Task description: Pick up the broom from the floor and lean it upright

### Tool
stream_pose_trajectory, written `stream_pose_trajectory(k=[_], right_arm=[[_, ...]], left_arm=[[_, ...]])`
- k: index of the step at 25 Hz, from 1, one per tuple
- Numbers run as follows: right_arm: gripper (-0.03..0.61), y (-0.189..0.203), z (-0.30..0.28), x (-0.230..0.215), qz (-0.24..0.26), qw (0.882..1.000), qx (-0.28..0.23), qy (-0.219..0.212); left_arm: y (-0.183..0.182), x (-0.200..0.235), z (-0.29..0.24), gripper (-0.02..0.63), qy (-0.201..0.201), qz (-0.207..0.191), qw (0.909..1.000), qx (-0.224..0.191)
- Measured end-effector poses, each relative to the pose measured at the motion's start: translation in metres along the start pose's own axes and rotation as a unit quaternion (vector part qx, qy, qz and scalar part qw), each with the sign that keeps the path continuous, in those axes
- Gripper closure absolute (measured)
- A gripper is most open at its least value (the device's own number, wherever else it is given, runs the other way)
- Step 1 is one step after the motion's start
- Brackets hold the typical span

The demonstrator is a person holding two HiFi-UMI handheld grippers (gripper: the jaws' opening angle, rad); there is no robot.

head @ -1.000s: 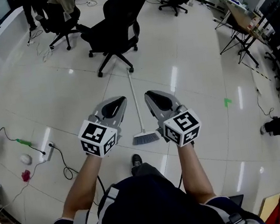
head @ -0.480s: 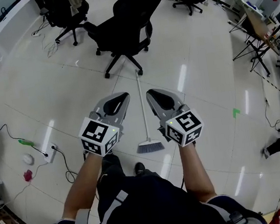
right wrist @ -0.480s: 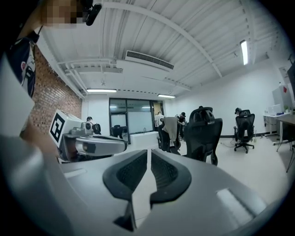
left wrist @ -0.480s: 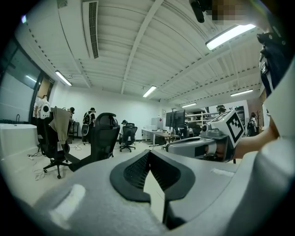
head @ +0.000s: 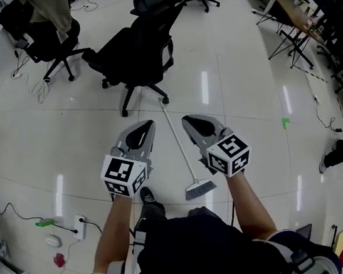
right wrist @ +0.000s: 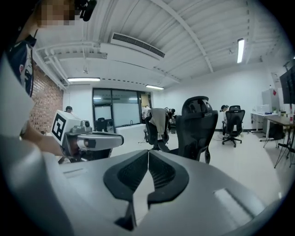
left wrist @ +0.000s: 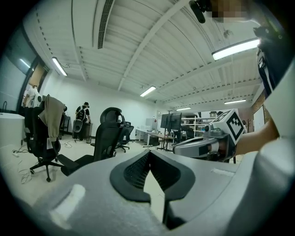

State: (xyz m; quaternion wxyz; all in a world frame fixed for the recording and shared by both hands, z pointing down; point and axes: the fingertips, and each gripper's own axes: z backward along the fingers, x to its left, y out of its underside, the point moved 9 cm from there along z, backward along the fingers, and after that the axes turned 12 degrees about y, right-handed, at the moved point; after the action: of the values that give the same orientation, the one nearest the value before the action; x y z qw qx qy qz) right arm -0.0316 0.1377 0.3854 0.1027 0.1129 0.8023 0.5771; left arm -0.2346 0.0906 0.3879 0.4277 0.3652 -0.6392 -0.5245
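A glossy white tiled floor [head: 230,61] is being lit by ceiling strip lights [left wrist: 235,48]; black office chairs [head: 140,49] and desks [head: 291,14] are being shown beyond it.

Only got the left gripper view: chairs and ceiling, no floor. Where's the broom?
Observer: Head view: the broom lies flat on the floor, seen between the left gripper and the right gripper.
Operator: Which end is near us?
Observer: The bristles; the handle tip points at the black chair's base.
Operator: Right gripper holding anything?
Observer: No. Its own view shows it shut and empty.
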Motion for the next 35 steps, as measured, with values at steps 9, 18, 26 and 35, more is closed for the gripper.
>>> stream_pose_trajectory(k=[9,18,26,35], right_arm=[[0.572,0.01,-0.065,-0.016,-0.021,0.998,0.037,0.044],[0.561,0.031,-0.145,-0.082,-0.045,0.998,0.005,0.036],[0.535,0.101,-0.227,-0.134,-0.05,0.998,0.027,0.034],[0.403,0.287,-0.362,-0.159,-0.071,0.991,0.108,0.041]], left_arm=[[0.023,0.086,-0.031,0.614,0.044,0.027,0.9979,0.038],[0.058,0.142,-0.102,0.613,0.055,0.023,0.9939,0.093],[0.13,0.212,-0.171,0.613,0.058,0.026,0.9892,0.132],[0.318,0.313,-0.232,0.614,0.106,0.028,0.9775,0.18]])
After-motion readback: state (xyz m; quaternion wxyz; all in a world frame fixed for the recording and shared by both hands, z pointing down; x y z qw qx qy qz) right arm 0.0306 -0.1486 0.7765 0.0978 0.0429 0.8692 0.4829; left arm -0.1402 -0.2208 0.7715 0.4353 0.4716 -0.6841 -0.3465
